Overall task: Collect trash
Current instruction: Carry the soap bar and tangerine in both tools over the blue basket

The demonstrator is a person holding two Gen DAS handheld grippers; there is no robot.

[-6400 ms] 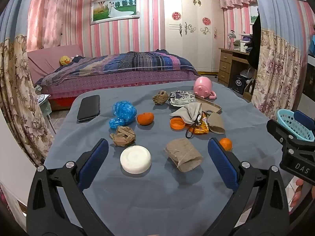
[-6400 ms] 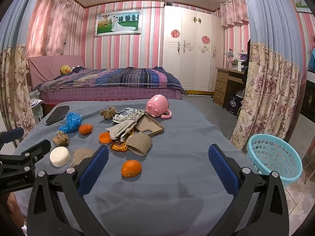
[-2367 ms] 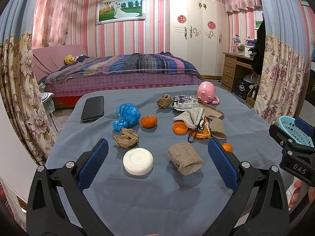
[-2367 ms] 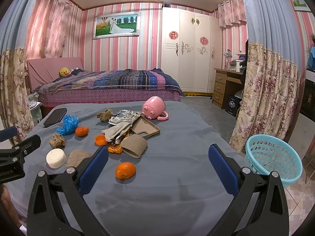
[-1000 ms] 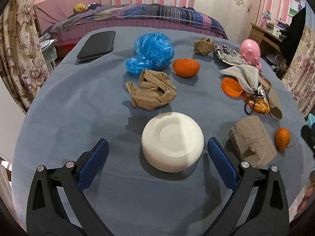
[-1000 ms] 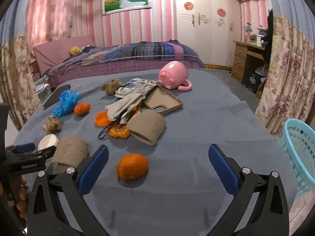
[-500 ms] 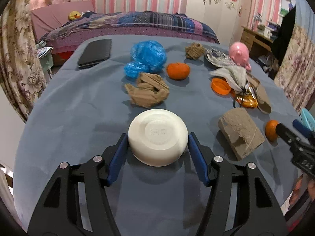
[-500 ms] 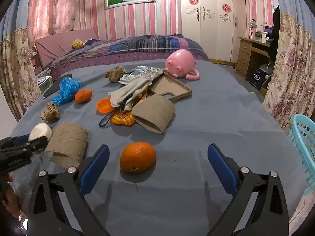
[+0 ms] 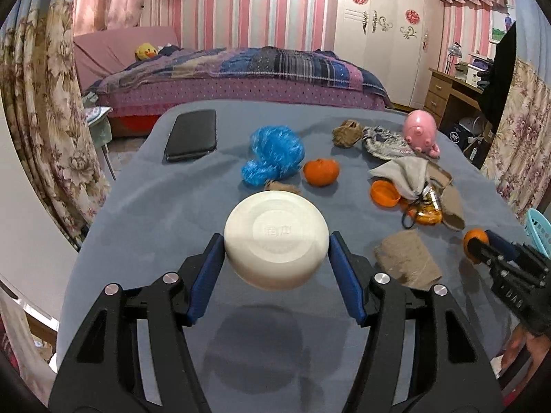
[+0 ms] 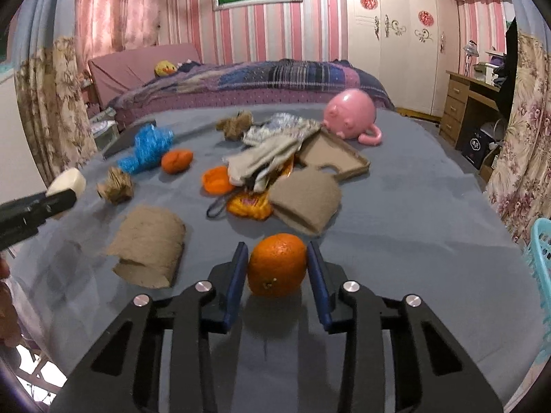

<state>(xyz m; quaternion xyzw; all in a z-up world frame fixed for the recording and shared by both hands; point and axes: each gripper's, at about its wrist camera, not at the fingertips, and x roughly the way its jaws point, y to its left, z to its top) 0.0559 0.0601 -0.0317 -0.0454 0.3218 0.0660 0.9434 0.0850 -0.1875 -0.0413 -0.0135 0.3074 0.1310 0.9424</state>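
A white round tub (image 9: 275, 241) hangs above the blue-grey table (image 9: 144, 227), casting a shadow below it. My left gripper (image 9: 275, 251) is shut on its sides. In the right wrist view the tub (image 10: 69, 179) shows at the far left. An orange (image 10: 277, 265) rests on the table near the front edge. My right gripper (image 10: 277, 261) has its jaws closing on it, and both blue pads touch its sides. The left wrist view shows that orange (image 9: 473, 237) at the right gripper's tips.
Across the table lie a blue plastic bag (image 9: 272, 155), a second orange (image 9: 321, 171), crumpled brown paper (image 10: 115, 180), a brown paper roll (image 10: 148, 244), an orange lid (image 9: 384, 194), a pink pig toy (image 10: 351, 115) and a phone (image 9: 191, 134). A teal basket (image 10: 540, 247) stands off the right edge.
My left gripper shut on the white tub and lifted it off the table. My right gripper's jaws came together from wide open onto the orange.
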